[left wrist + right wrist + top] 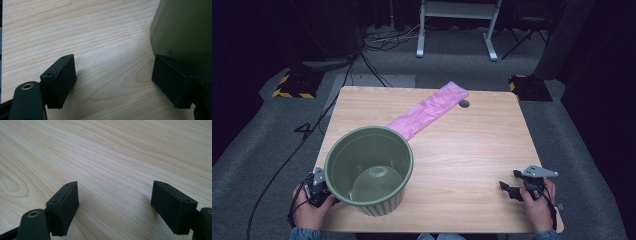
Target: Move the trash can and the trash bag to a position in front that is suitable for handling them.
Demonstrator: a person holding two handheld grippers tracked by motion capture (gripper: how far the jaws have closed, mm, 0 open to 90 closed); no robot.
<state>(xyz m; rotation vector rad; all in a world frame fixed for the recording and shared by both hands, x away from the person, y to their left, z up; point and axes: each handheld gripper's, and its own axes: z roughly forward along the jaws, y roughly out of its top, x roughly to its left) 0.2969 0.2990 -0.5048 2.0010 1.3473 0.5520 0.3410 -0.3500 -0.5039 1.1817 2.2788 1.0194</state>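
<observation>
Both grippers wide apart, holding nothing.
Left gripper [318, 186] just beside the green bucket [368, 170] near the table's [472, 150] front-left corner; right gripper [518, 186] near the front-right corner.

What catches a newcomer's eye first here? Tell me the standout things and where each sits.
The big green bucket stands upright and empty at the near left of the wooden table. A folded pink plastic bag lies stretched from behind the bucket's rim toward the table's far edge. The left gripper sits open right beside the bucket's wall, while the right gripper rests open over bare wood at the near right.
</observation>
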